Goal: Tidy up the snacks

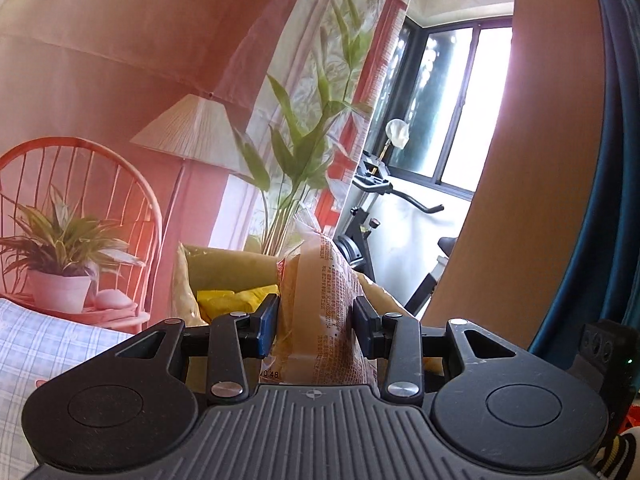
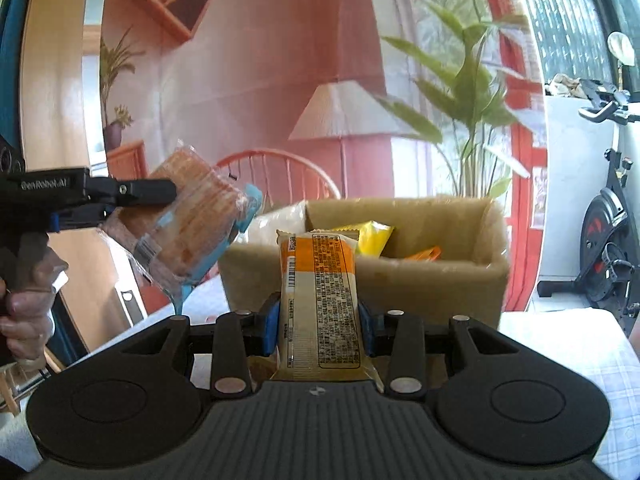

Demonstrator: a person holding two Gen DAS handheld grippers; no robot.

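Left gripper (image 1: pixel 316 320): jaws clamped on cracker pack (image 2: pixel 192 216), held aloft left of box (image 2: pixel 400 276).
Right gripper (image 2: pixel 318 320): jaws clamped on orange bar (image 2: pixel 320 300), just before box.
Risk: thin wrappers may slip; packs may collide over the opening.

Home living room: lamp (image 2: pixel 340 110), exercise bike (image 2: pixel 604 264).

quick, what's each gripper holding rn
Left gripper: closed on a cracker pack.
Right gripper: closed on an orange-and-white snack bar.
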